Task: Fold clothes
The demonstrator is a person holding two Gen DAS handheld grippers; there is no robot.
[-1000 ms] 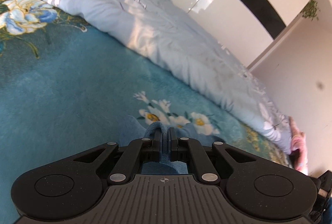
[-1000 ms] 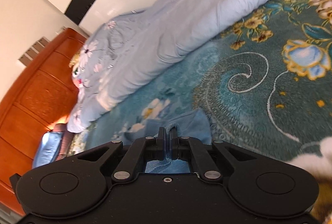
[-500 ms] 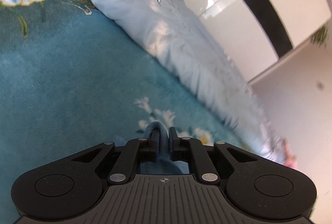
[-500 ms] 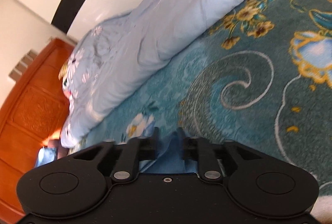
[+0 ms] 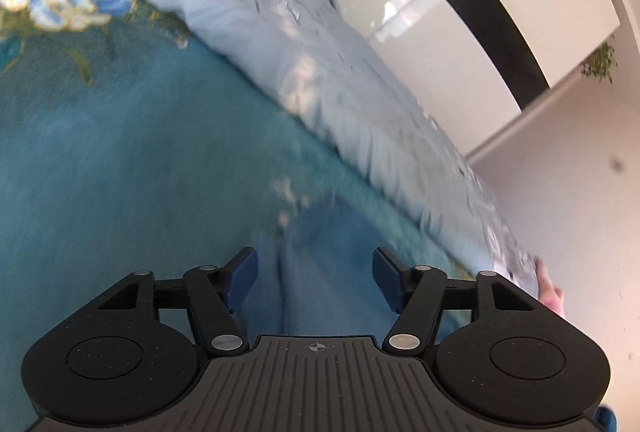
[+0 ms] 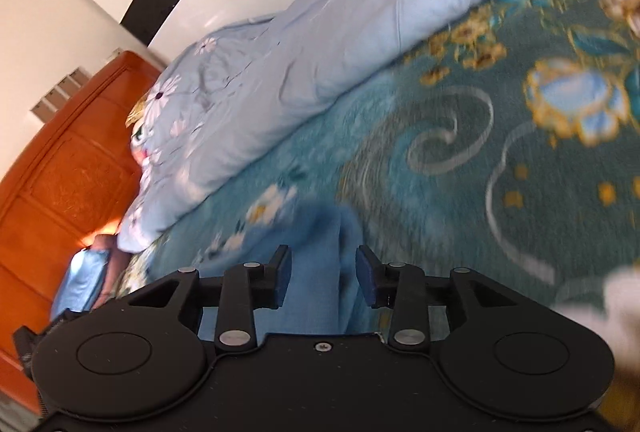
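The blue garment (image 5: 328,272) is left lying on the teal floral blanket (image 5: 120,171), toward twelve o'clock of both grippers; the left gripper (image 5: 316,278) and right gripper (image 6: 323,278) are spread apart, nothing clamped, apparently so the fold can settle.

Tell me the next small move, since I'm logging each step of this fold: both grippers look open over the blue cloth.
Probably draw both back and up, clear of the blue cloth. The left gripper and right gripper stand open with nothing pinched, and the cloth lies on the teal blanket, so lifting away avoids dragging the fold.

Black grippers — blue-padded fingers (image 5: 244,274), silver screws (image 6: 404,335).
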